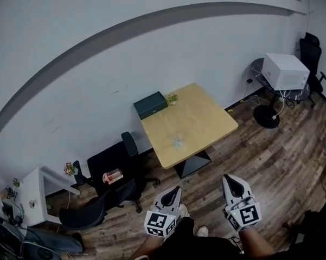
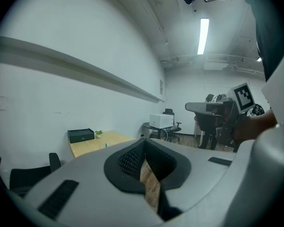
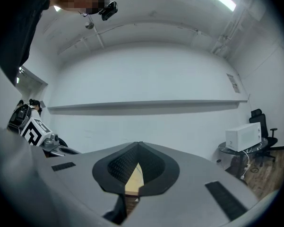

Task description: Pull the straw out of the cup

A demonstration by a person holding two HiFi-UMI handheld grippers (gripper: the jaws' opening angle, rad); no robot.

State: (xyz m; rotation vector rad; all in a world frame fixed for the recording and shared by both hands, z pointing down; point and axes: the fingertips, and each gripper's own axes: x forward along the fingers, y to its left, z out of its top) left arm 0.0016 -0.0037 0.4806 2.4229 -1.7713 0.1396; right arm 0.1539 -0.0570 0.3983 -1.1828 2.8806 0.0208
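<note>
A clear cup (image 1: pixel 177 142) with a pale bluish straw stands near the front of the square wooden table (image 1: pixel 206 115); it is small and faint in the head view. In the left gripper view the cup (image 2: pixel 105 145) is only a tiny bluish speck on the tabletop. My left gripper (image 1: pixel 177 190) and right gripper (image 1: pixel 228 178) hover over the wood floor, well short of the table, both pointing toward it. Each one has its jaws closed tip to tip with nothing between them, as the left gripper (image 2: pixel 144 141) and right gripper (image 3: pixel 138 144) show in their own views.
A dark green box (image 1: pixel 150 104) and a small plant (image 1: pixel 172 98) sit at the table's far edge by the wall. Black office chairs (image 1: pixel 114 172) stand left of the table. A white appliance (image 1: pixel 285 71) rests on a round stand at right, and a white side desk (image 1: pixel 40 191) is at far left.
</note>
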